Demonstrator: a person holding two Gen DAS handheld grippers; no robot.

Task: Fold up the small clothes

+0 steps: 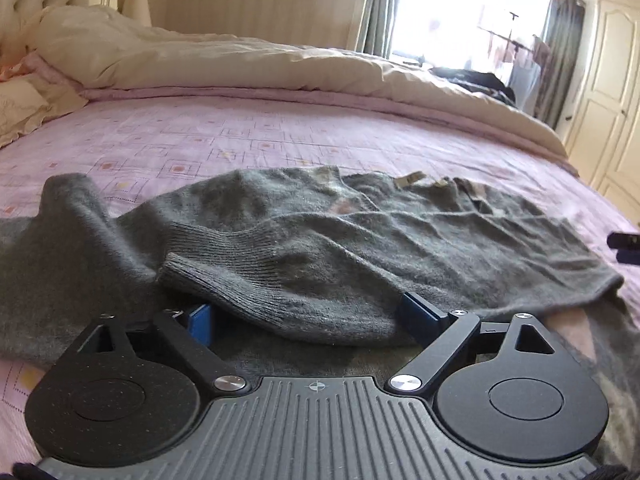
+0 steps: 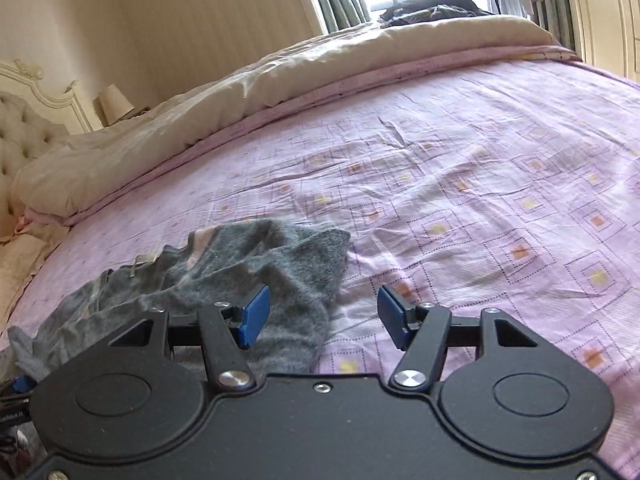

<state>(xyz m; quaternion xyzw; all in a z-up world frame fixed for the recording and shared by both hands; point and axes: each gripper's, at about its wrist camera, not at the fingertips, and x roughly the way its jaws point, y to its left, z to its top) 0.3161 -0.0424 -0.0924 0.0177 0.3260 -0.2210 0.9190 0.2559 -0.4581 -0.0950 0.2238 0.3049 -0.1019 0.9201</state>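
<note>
Two grippers, one grey sweater (image 1: 320, 240). The left gripper (image 1: 308, 316) gapes wide, a ribbed cuff draped between its fingers; the right gripper (image 2: 320, 312) hangs apart, empty. Beyond, bare pink bedsheet (image 2: 480, 160) reaches one cream duvet (image 1: 200, 56).

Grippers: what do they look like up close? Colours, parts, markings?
Both alike. The left gripper and right gripper have black matte plastic bodies with two round discs, black linkage arms on silver pivot screws, and blue rectangular finger pads. The left's centre plate is ribbed, with a small crosshair mark; the right's is smooth.
</note>
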